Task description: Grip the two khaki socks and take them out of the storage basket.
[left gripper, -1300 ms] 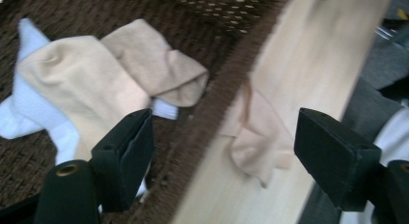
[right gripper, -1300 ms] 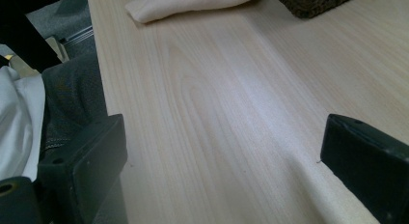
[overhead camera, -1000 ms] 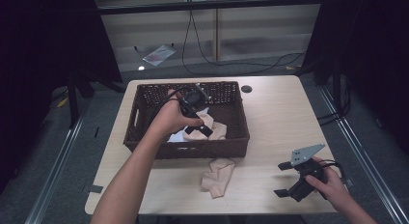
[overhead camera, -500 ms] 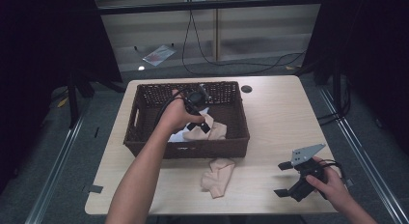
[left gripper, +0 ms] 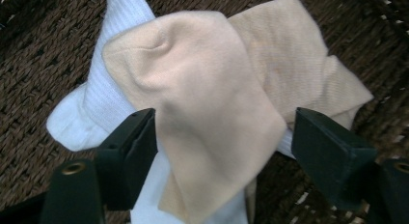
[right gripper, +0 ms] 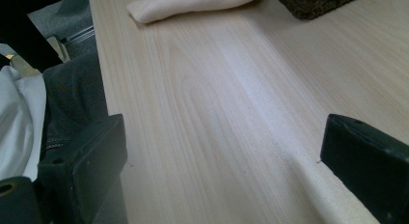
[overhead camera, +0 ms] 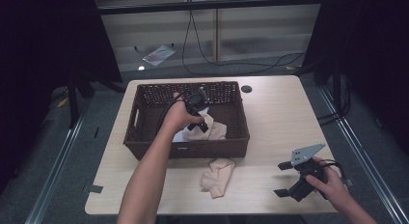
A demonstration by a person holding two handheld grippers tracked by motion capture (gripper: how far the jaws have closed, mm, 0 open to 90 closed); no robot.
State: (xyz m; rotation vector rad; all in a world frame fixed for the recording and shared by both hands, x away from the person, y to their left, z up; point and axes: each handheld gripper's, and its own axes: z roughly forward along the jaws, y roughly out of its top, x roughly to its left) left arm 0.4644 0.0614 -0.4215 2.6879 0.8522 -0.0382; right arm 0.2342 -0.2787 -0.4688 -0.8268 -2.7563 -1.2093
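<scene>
We look down on a pale wooden table (overhead camera: 270,122) set in a dim room, with dark curtains at both sides and cables trailing over the grey floor behind it. On the table's left half stands a dark brown woven basket (overhead camera: 144,137) with handle slots in its ends. Inside it lies a beige sock (overhead camera: 214,131) on top of a white sock (overhead camera: 179,136).

The left gripper (overhead camera: 201,119) reaches down into the basket, held by the left hand (overhead camera: 179,117), with its cable looping up over the wrist. In the left gripper view its jaws stand wide apart, one on each side of the beige sock (left gripper: 212,108), which bulges up between them; we cannot tell whether either jaw touches the cloth. The white sock (left gripper: 91,103) pokes out beneath it onto the woven floor of the basket (left gripper: 34,55).

Just in front of the basket, on the bare table, lies a second beige sock (overhead camera: 218,175), crumpled.

The right gripper (overhead camera: 285,178) rests near the table's front right corner in the right hand (overhead camera: 330,183), well apart from the basket. In the right gripper view its jaws are spread wide over bare wood (right gripper: 231,113), gripping nothing, with that second beige sock (right gripper: 188,3) farther off and a corner of the basket (right gripper: 313,1) beside it.
</scene>
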